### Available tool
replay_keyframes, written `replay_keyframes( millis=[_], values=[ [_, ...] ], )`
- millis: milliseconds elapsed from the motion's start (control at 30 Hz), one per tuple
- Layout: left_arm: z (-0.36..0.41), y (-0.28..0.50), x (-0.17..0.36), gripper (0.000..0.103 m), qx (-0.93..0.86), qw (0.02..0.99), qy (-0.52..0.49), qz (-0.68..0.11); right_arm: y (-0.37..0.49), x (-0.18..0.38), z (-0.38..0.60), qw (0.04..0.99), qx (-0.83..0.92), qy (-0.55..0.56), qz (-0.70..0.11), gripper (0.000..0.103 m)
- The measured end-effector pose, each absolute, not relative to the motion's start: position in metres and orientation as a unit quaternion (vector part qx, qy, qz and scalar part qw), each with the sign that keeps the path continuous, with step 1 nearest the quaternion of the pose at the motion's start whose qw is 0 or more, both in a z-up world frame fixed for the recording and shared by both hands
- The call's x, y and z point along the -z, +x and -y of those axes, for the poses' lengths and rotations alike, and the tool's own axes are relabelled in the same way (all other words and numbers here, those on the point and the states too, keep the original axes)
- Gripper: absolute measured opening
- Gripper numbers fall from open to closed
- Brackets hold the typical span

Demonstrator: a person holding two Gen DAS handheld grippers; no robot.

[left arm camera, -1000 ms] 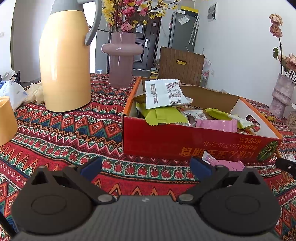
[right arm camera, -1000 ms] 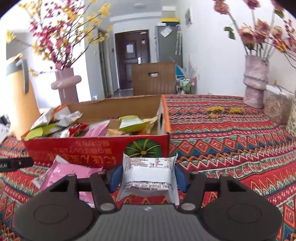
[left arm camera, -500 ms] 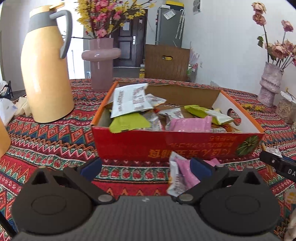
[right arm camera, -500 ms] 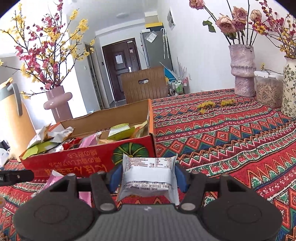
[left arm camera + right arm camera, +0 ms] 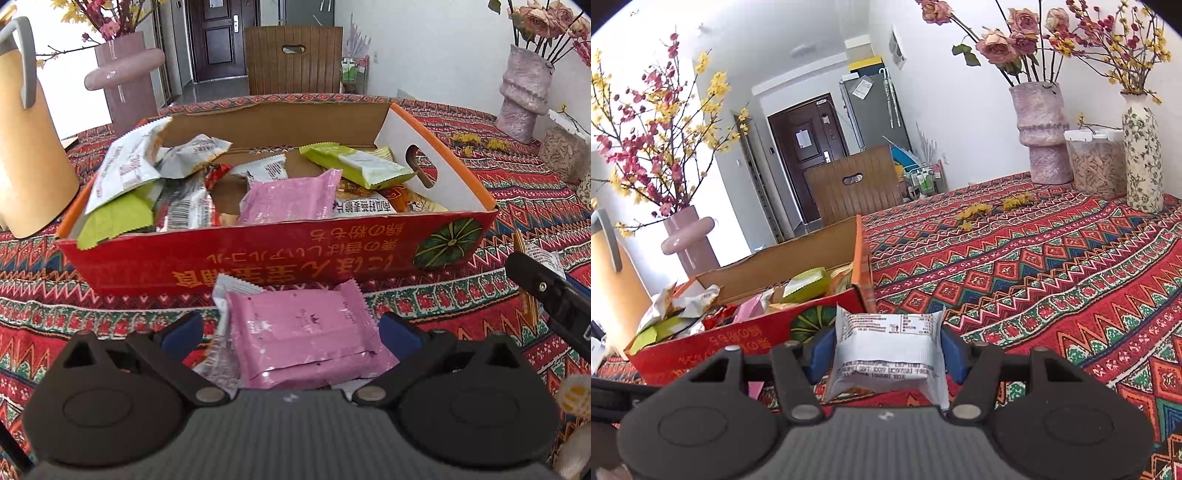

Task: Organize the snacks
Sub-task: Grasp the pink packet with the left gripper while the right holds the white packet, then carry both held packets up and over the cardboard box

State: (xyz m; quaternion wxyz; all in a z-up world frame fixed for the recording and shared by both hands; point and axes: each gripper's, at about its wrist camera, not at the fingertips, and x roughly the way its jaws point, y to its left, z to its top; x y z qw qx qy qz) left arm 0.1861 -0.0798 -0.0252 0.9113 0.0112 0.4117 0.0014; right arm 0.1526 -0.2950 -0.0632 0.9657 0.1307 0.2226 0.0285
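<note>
A red cardboard box (image 5: 258, 254) with several snack packets inside stands on the patterned cloth; it also shows at the left of the right wrist view (image 5: 738, 339). A pink snack packet (image 5: 299, 332) lies on the cloth in front of the box, on a silvery packet (image 5: 221, 302). My left gripper (image 5: 291, 332) is open, its blue pads on either side of the pink packet, not touching it. My right gripper (image 5: 886, 349) is shut on a white snack packet (image 5: 886, 354), held above the cloth by the box's right end.
A yellow thermos jug (image 5: 26, 147) and a pink vase (image 5: 125, 81) stand left of the box. Vases (image 5: 1045, 136) and a lidded jar (image 5: 1097, 166) stand far right. The right gripper's side (image 5: 550, 291) shows in the left wrist view.
My left gripper has moved right and forward until the pink packet lies between its open fingers. My right gripper has risen and tilted up, still holding the white packet.
</note>
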Motion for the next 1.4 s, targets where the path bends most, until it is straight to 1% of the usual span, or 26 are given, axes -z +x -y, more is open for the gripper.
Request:
replay_keyframes(
  millis=[333,467,533,600,633,700,733,800,867,900,1000,1133,1233,1300,1367,1400],
  values=[
    [0.096,0.205,0.043,0.103,-0.039,0.894,0.011,-0.447,0.150,0.063,0.300,0.964,-0.042,0.148,-0.218,0.060],
    [0.092,0.203,0.045,0.103,-0.037,0.894,-0.007,-0.446,0.151,0.063,0.300,0.963,-0.044,0.151,-0.217,0.060],
    [0.090,0.200,0.044,0.097,-0.033,0.896,-0.010,-0.442,0.151,0.063,0.300,0.963,-0.044,0.151,-0.217,0.060],
    [0.088,0.197,0.041,0.084,-0.025,0.899,-0.008,-0.436,0.150,0.063,0.300,0.963,-0.044,0.151,-0.217,0.060],
    [0.088,0.195,0.040,0.082,-0.021,0.901,-0.008,-0.434,0.150,0.063,0.300,0.963,-0.044,0.151,-0.217,0.060],
    [0.086,0.190,0.037,0.072,-0.011,0.903,-0.012,-0.428,0.150,0.063,0.300,0.964,-0.044,0.150,-0.217,0.060],
    [0.085,0.187,0.035,0.071,-0.008,0.906,-0.013,-0.424,0.150,0.063,0.300,0.964,-0.043,0.150,-0.216,0.060],
    [0.085,0.181,0.032,0.064,-0.002,0.910,-0.011,-0.414,0.150,0.063,0.299,0.964,-0.043,0.149,-0.216,0.060],
    [0.082,0.175,0.027,0.060,0.004,0.915,-0.012,-0.402,0.149,0.063,0.298,0.965,-0.043,0.147,-0.214,0.060],
    [0.081,0.173,0.025,0.051,0.008,0.917,-0.013,-0.398,0.149,0.063,0.298,0.965,-0.042,0.146,-0.214,0.060],
    [0.077,0.168,0.021,0.046,0.019,0.921,-0.017,-0.390,0.149,0.063,0.297,0.965,-0.040,0.144,-0.213,0.060],
    [0.071,0.161,0.018,0.043,0.024,0.924,-0.020,-0.381,0.149,0.063,0.296,0.966,-0.036,0.141,-0.213,0.060],
    [0.066,0.156,0.014,0.038,0.028,0.926,-0.027,-0.374,0.149,0.063,0.295,0.967,-0.033,0.138,-0.213,0.060],
    [0.063,0.153,0.010,0.032,0.035,0.930,-0.030,-0.365,0.149,0.063,0.294,0.967,-0.033,0.136,-0.212,0.060],
    [0.062,0.148,0.005,0.029,0.039,0.934,-0.030,-0.355,0.149,0.063,0.293,0.968,-0.032,0.133,-0.212,0.060],
    [0.061,0.146,0.003,0.021,0.041,0.936,-0.029,-0.348,0.149,0.063,0.292,0.968,-0.032,0.132,-0.212,0.060]
  ],
)
